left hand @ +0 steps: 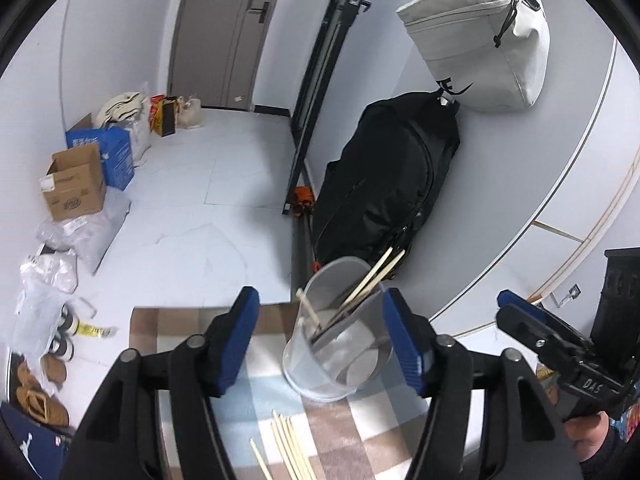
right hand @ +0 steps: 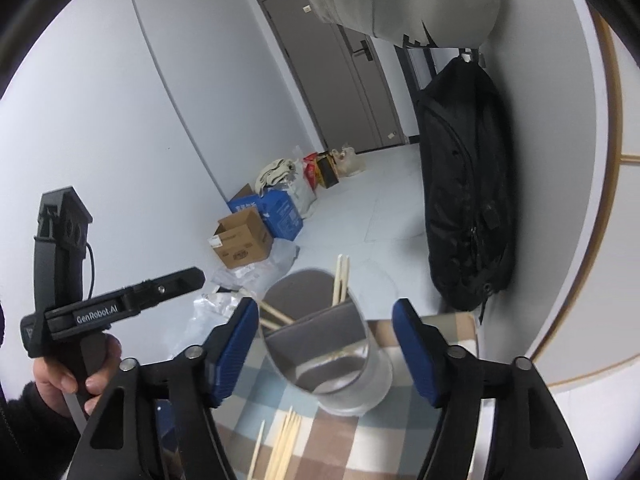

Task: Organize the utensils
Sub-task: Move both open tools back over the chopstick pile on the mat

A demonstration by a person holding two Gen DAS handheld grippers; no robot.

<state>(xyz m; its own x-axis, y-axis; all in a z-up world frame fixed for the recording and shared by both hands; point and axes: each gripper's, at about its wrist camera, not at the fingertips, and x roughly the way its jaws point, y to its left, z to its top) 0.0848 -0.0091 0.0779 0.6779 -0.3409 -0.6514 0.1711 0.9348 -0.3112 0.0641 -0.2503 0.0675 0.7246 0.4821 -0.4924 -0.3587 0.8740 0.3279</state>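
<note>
1. My left gripper (left hand: 320, 336) is spread wide and holds nothing. My right gripper (right hand: 326, 344) is likewise spread and empty. Both hang above the table rather than on it.

2. The clear cup (left hand: 336, 340) stands upright on the checked cloth (left hand: 256, 396), near the table's far edge. It has a dark divider inside. A few chopsticks already lean in it (left hand: 372, 280), tips poking over the rim.

3. The loose chopsticks (left hand: 290, 448) lie flat on the cloth, on the near side of the cup and apart from it. Same bundle in the right view (right hand: 284, 444).

4. Key relation: the bundle sits below and behind both sets of fingertips, close in under the grippers. Its long axis runs roughly near-to-far, fanned slightly, pointing toward the cup. One stick (left hand: 262, 460) lies a bit off to the left of the rest.

5. In the left view the bundle falls between the jaws, toward the left finger. In the right view it also lies low between the jaws. I cannot say which gripper is truly nearer; both look about level with each other.

6. My judgement: next comes pulling back and dipping down, then closing across the sticks, not along them.

7. Risk as I read it: thin sticks flat on cloth could roll or scatter under the pinch, and the cup stands close to the edge.
</note>
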